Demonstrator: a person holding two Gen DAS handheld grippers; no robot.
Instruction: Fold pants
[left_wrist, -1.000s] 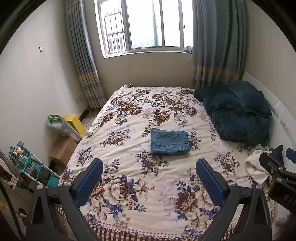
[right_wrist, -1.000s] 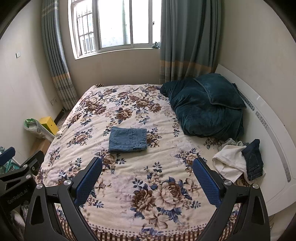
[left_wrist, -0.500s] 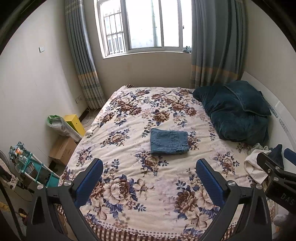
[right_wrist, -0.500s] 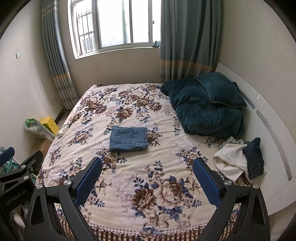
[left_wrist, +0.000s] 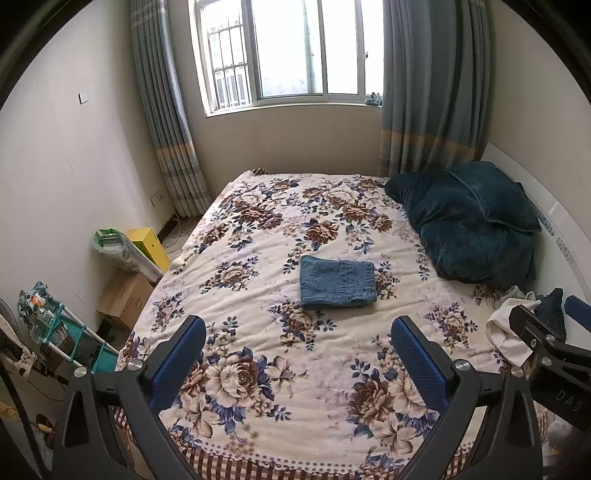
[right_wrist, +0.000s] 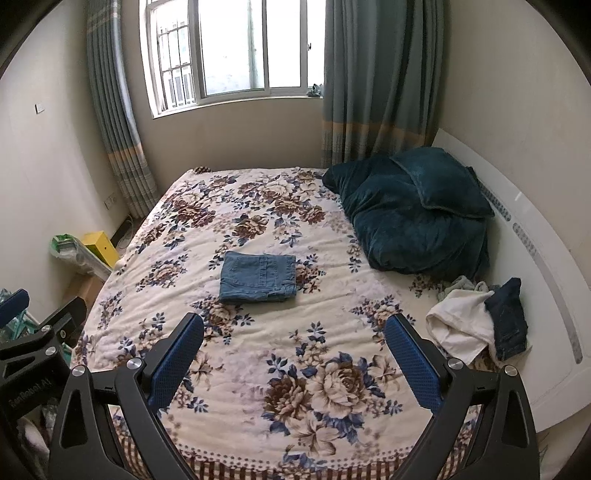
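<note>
A pair of blue denim pants (left_wrist: 337, 282) lies folded into a neat rectangle in the middle of the floral bedspread (left_wrist: 258, 229); it also shows in the right wrist view (right_wrist: 258, 277). My left gripper (left_wrist: 298, 328) is open and empty, held above the near end of the bed, well short of the pants. My right gripper (right_wrist: 295, 325) is open and empty too, to the right of the left one. Part of the right gripper shows at the right edge of the left wrist view (left_wrist: 546, 347).
A dark teal blanket and pillow (right_wrist: 417, 206) are heaped at the far right by the white headboard (right_wrist: 535, 236). A pile of white and dark clothes (right_wrist: 476, 321) lies at the bed's right edge. Boxes (left_wrist: 125, 295) and a teal rack (left_wrist: 55, 339) stand on the floor to the left.
Both grippers have drifted slightly; the view has shifted a little. The folded pants have not moved and both grippers stay open.
</note>
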